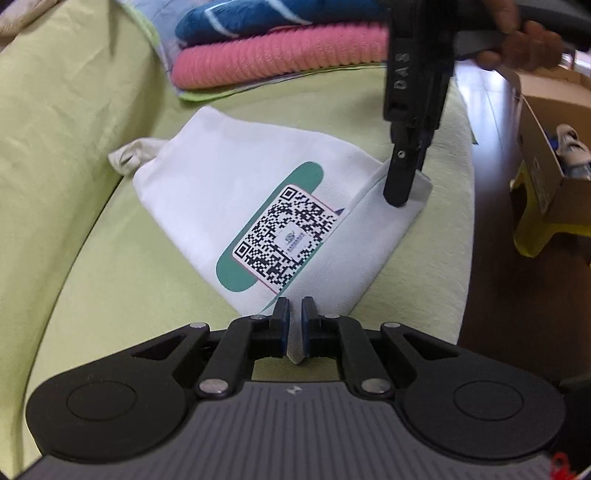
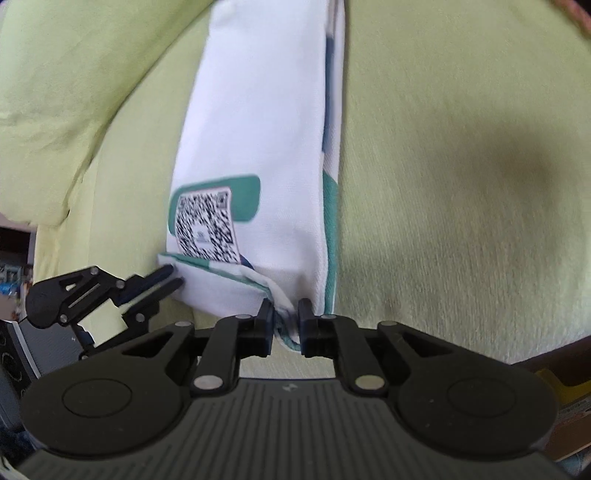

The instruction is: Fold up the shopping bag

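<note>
A white shopping bag with a green patch and a QR code lies partly folded on a light green sofa seat. My left gripper is shut on its near corner, with white fabric pinched between the blue pads. From the right wrist view the bag runs away as a long strip. There my right gripper is shut on the bunched corner at the near end. The left gripper shows at the left, clamped on the neighbouring corner. The right gripper points down onto the bag's far right corner.
Folded pink knitwear and a blue piece are stacked at the back of the seat. A cardboard box rests on a yellow stool over the wooden floor to the right. A hand holds the right gripper.
</note>
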Tool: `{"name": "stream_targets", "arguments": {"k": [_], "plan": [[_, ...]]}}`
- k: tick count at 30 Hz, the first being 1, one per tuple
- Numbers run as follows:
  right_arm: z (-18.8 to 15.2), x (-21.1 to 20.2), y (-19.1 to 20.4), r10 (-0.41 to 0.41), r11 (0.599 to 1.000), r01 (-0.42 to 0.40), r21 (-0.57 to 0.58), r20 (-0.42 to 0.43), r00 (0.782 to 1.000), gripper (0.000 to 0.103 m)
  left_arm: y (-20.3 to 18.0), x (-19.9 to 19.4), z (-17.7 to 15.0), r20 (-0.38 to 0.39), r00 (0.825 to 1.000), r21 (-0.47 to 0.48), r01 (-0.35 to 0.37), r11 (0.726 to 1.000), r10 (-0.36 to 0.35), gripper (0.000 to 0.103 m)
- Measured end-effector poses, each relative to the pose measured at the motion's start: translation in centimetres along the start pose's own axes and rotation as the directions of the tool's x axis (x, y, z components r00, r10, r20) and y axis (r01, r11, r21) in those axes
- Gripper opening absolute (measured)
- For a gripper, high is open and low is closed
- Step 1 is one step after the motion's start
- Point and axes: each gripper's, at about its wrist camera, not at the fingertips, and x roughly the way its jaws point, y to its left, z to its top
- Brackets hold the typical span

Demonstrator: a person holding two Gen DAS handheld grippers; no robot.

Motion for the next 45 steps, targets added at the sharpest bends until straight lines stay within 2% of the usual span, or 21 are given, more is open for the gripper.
{"name": "stream_targets", "arguments": {"k": [1,2,3,5,7,8,10,13,14,15,16,18,25,28,30,32,34,35,38,42,45], "plan": [[-0.8,-0.8,0.4,-0.02,0.999,0.022,-0.024,0.069,0.997,0.02,0.2,0.1,0.0,-0.002,1.0,-0.023,0.002,1.0,-0.002,0.006],[-2.0,-1.7,1.2,-0.061,0.995,0.072,-0.066,0.167,0.984,0.024,0.2,0.1,0.1,-0.004,1.0,-0.033,0.003,0.999,-0.003,0.006],[-3.3,-2.5,2.0,-0.096,0.987,0.127,-0.103,0.266,0.959,0.039,0.2,0.2,0.2,-0.006,1.0,-0.035,0.002,0.999,-0.002,0.005],[-6.4,-3.3,4.1,-0.168,0.943,0.273,-0.188,0.441,0.882,0.04,0.0,0.2,0.4,-0.009,1.0,-0.037,0.001,0.999,-0.001,0.003],[-9.9,-3.4,6.3,-0.211,0.859,0.436,-0.266,0.593,0.777,0.035,0.1,0.3,0.4,-0.008,1.0,-0.046,0.005,0.999,-0.006,0.003],[-11.5,-3.0,7.2,-0.197,0.808,0.491,-0.326,0.636,0.746,0.03,0.2,0.2,0.4,-0.007,1.0,-0.052,0.009,0.999,-0.009,0.003],[-14.3,-1.8,8.6,-0.183,0.687,0.591,-0.423,0.687,0.703,0.012,0.3,0.2,0.3,-0.004,1.0,-0.061,0.015,0.998,-0.015,0.003],[-15.8,1.2,8.6,-0.213,0.542,0.703,-0.461,0.733,0.646,0.005,0.3,0.0,0.2,0.0,1.0,-0.065,0.016,0.998,-0.016,0.003],[-15.5,2.2,8.2,-0.24,0.515,0.732,-0.446,0.744,0.623,0.004,0.3,0.0,0.2,0.001,1.0,-0.066,0.015,0.998,-0.015,0.003],[-15.2,2.8,7.6,-0.248,0.508,0.745,-0.433,0.755,0.607,0.001,0.4,0.1,0.1,0.003,1.0,-0.067,0.014,0.998,-0.014,0.003],[-15.0,3.0,7.0,-0.247,0.5,0.751,-0.431,0.76,0.601,0.0,0.3,0.1,0.1,0.007,1.0,-0.065,0.012,0.998,-0.012,0.003],[-14.0,3.6,6.1,-0.252,0.486,0.748,-0.453,0.747,0.616,0.0,0.4,0.3,-0.1,0.018,1.0,-0.06,0.008,0.998,-0.007,0.003],[-12.5,4.2,4.8,-0.212,0.503,0.716,-0.484,0.734,0.645,0.0,-0.1,0.3,-0.7,0.054,0.998,-0.029,-0.02,0.999,0.021,0.003],[-12.5,4.2,4.4,-0.193,0.516,0.704,-0.488,0.735,0.651,0.0,-0.6,0.3,-0.7,0.06,0.997,0.001,-0.045,0.999,0.044,0.003],[-12.5,4.3,4.4,-0.192,0.521,0.703,-0.485,0.735,0.65,0.0,-1.2,0.1,-0.9,0.075,0.995,0.047,-0.068,0.997,0.064,0.003],[-12.5,4.4,4.4,-0.189,0.531,0.699,-0.479,0.738,0.648,0.0,-2.6,-0.5,-1.6,0.113,0.987,0.175,-0.134,0.975,0.115,0.009],[-12.6,4.5,4.4,-0.186,0.535,0.699,-0.475,0.741,0.645,0.001,-4.1,-1.3,-2.6,0.16,0.974,0.313,-0.202,0.928,0.158,0.02],[-12.7,4.6,4.5,-0.184,0.536,0.699,-0.474,0.742,0.644,0.002,-4.8,-1.7,-3.3,0.185,0.968,0.38,-0.228,0.896,0.168,0.031],[-12.6,4.7,4.4,-0.178,0.542,0.693,-0.475,0.741,0.648,0.002,-6.4,-2.5,-5.4,0.244,0.953,0.551,-0.288,0.784,0.179,0.046],[-12.3,4.6,4.4,-0.169,0.559,0.678,-0.477,0.735,0.657,0.002,-7.4,-0.9,-7.2,0.257,0.939,0.72,-0.345,0.602,0.23,0.049],[-12.3,4.6,4.4,-0.168,0.557,0.677,-0.482,0.732,0.66,0.002,-7.4,0.9,-8.2,0.281,0.924,0.795,-0.375,0.477,0.258,0.047]]}}
